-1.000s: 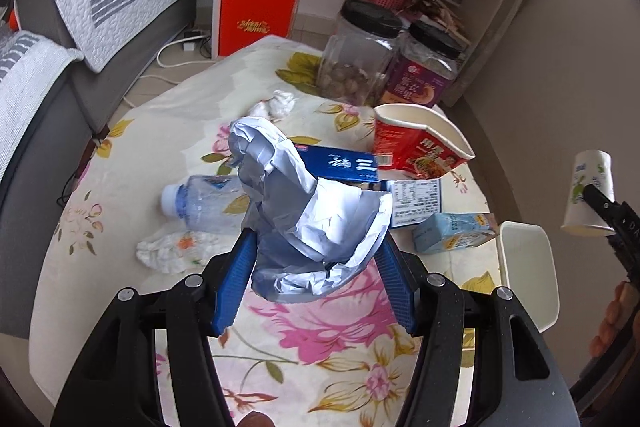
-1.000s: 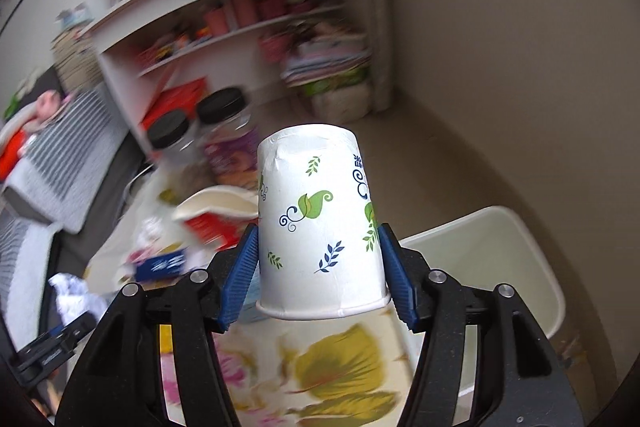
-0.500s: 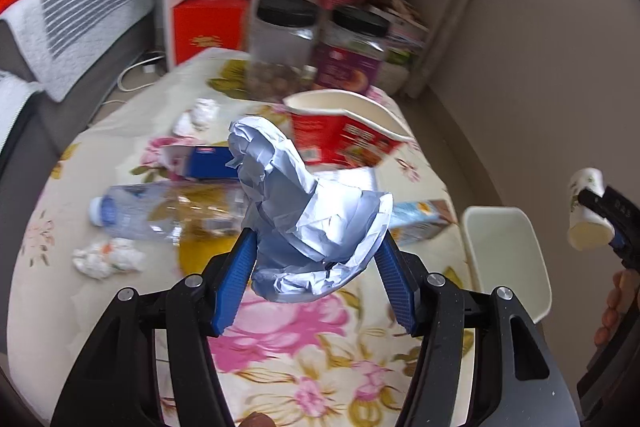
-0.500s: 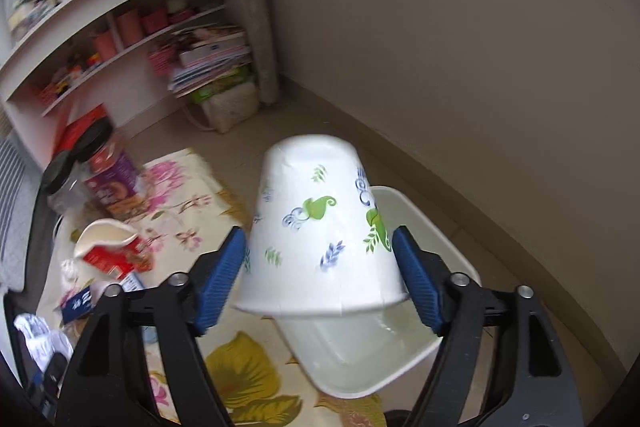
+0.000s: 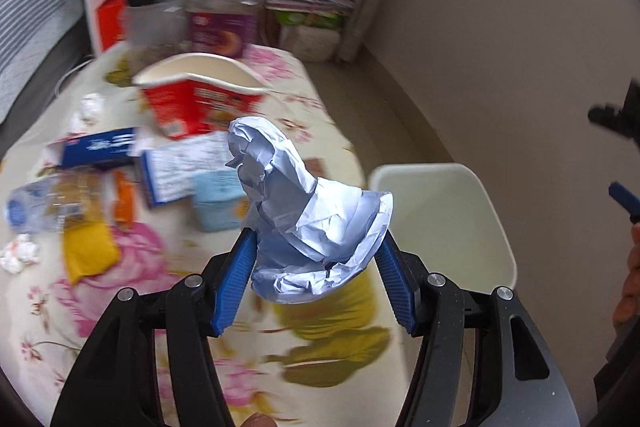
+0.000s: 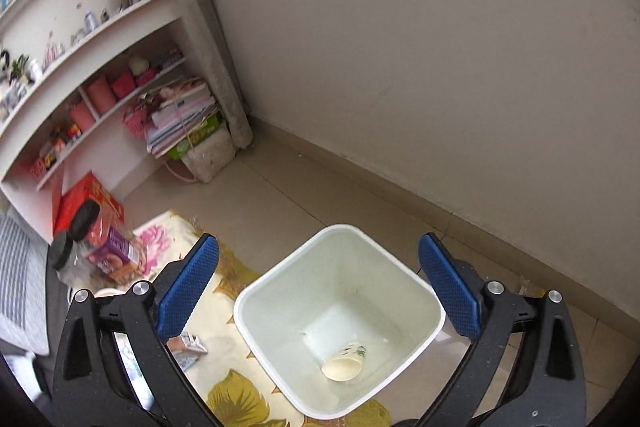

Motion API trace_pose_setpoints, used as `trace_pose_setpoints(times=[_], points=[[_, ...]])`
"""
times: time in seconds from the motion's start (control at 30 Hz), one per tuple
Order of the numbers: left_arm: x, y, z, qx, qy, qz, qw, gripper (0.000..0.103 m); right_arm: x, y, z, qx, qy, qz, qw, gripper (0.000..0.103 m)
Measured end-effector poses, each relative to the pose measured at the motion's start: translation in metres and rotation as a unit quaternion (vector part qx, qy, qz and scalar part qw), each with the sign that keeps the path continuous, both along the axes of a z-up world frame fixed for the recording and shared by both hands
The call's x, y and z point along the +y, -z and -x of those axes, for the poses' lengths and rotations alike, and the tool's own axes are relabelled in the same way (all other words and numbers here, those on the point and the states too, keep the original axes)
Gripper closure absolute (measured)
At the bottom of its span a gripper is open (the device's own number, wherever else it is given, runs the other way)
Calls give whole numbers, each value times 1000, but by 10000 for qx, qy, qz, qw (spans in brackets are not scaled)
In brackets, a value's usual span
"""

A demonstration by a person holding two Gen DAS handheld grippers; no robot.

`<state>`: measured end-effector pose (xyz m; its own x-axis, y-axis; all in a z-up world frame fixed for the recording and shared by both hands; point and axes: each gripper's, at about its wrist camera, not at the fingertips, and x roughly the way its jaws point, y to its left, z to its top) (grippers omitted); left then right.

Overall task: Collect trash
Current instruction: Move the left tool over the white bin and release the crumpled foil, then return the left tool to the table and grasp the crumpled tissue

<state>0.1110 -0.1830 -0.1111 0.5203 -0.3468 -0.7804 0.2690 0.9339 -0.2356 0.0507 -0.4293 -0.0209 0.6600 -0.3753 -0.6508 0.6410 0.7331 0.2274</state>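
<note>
My left gripper [image 5: 314, 267] is shut on a crumpled wad of pale blue-white paper [image 5: 304, 207], held above the floral tablecloth [image 5: 132, 283] near the table's right edge. The white bin [image 5: 440, 215] stands on the floor just right of it. In the right wrist view my right gripper [image 6: 318, 283] hangs over the white bin [image 6: 420, 335], its jaws opening wide with nothing between them. The paper cup [image 6: 346, 363] with leaf print lies on its side at the bin's bottom. At the left wrist view's right edge, part of the right gripper [image 5: 620, 155] shows.
On the table lie a red noodle tub [image 5: 200, 99], a blue carton [image 5: 96, 147], a plastic bottle [image 5: 44, 207], a light blue box [image 5: 218, 199], tissue wads [image 5: 20, 253] and two black-lidded jars [image 5: 220, 15]. Shelves [image 6: 100, 67] and a wall stand behind the bin.
The right gripper swung over the bin, opened and let the paper cup drop inside. The left gripper carried the paper wad rightward toward the bin.
</note>
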Motion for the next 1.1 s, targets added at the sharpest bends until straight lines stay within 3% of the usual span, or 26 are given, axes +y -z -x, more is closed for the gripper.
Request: trace_pose_setpoints(times=[0.4, 0.47, 0.53, 1.1], points=[[-104, 1, -5, 182, 703, 306, 9969, 40, -40, -15, 24, -174, 397, 120, 9990, 7], [-117, 1, -5, 199, 802, 254, 9963, 25, -43, -16, 25, -205, 421, 85, 9989, 7], [-122, 0, -5, 199, 854, 254, 9958, 21, -44, -17, 25, -227, 442, 91, 9987, 7], [-57, -17, 3, -584, 399, -465, 9964, 21, 6, -21, 0, -137, -20, 706, 9974, 7]])
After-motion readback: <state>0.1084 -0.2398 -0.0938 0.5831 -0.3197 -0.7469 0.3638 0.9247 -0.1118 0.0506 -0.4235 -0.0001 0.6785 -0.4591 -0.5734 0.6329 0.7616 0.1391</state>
